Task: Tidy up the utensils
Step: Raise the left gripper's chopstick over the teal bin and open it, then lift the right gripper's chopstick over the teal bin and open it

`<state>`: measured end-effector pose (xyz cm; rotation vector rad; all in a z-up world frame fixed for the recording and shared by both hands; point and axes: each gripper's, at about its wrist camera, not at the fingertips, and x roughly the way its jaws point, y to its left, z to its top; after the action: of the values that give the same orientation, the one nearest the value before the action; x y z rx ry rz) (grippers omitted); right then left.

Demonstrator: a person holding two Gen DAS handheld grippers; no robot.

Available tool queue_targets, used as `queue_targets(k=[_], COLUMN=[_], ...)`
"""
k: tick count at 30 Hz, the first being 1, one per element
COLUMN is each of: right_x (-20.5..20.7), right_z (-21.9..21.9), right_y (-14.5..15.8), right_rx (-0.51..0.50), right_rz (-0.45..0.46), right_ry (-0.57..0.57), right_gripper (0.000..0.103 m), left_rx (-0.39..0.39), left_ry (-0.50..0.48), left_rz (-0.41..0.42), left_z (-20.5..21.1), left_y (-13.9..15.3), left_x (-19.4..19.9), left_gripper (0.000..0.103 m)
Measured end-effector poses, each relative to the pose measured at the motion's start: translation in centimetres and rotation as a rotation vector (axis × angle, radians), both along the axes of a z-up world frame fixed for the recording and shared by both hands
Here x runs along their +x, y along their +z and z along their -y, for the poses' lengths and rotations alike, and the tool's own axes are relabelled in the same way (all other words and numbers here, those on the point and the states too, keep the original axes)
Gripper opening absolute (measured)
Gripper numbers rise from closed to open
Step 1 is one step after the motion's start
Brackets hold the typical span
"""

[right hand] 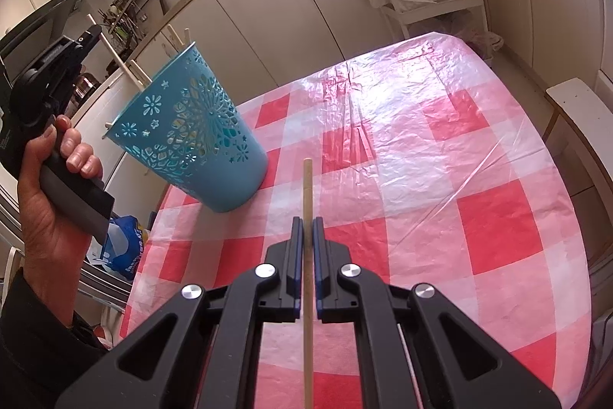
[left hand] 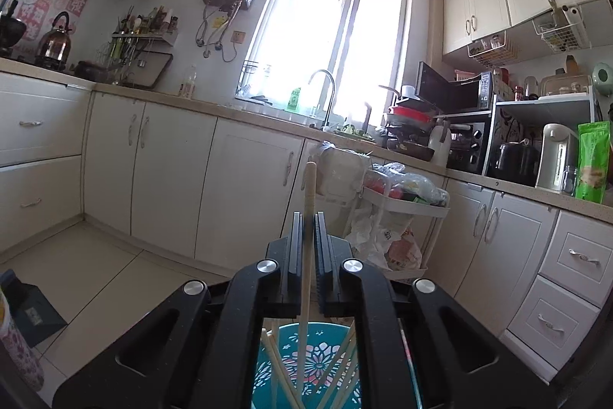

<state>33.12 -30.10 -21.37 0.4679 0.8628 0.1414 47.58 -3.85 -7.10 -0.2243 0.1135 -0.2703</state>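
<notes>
My left gripper [left hand: 307,217] is shut on a wooden chopstick [left hand: 308,190] that runs down into a teal cut-out holder [left hand: 318,363] right below it, among several other chopsticks. My right gripper [right hand: 306,223] is shut on another wooden chopstick [right hand: 307,186], held above the red-and-white checked tablecloth [right hand: 440,148]. In the right wrist view the teal holder [right hand: 195,129] stands on the table's left part, with chopstick ends sticking out of its top. The left hand-held gripper [right hand: 46,71] is above and left of the holder there.
Kitchen cabinets and a counter with a sink [left hand: 325,102] run along the far wall. A white trolley [left hand: 402,202] with plastic bags stands beyond the table. A blue bag [right hand: 122,248] lies below the table's left edge. A white chair [right hand: 578,114] stands at the right.
</notes>
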Motion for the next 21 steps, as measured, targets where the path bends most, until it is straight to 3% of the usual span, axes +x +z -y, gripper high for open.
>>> queue_targets(k=[6, 8, 10, 15, 18, 21], right_x=[-0.1, -0.2, -0.3, -0.8, -1.2, -1.5], right_z=[0.2, 0.3, 0.2, 0.2, -0.3, -0.8], right_y=[0.9, 1.3, 1.7, 3.3, 5.0, 7.1], right_rx=[0.016, 0.023, 0.026, 0.051, 0.058, 0.078], right_rz=[0.027, 0.040, 0.055, 0.127, 0.196, 0.260], right_ry=[-0.011, -0.013, -0.014, -0.023, -0.020, -0.024], right_gripper=[0.006, 0.006, 0.006, 0.006, 0.006, 0.006], left_rx=[0.054, 0.067, 0.057, 0.001, -0.094, -0.157], left_ry=[-0.018, -0.023, -0.011, 0.052, 0.139, 0.193], left_rz=[-0.044, -0.065, -0.086, -0.097, -0.111, -0.147], left_z=[0.1, 0.1, -0.2, -2.7, -5.3, -7.1], left_y=[-0.4, -0.2, -0.1, 1.4, 2.0, 1.4], left_x=[-0.9, -1.3, -1.8, -5.2, -8.3, -10.2], left_gripper=[0.009, 0.020, 0.043, 0.063, 0.077, 0.080])
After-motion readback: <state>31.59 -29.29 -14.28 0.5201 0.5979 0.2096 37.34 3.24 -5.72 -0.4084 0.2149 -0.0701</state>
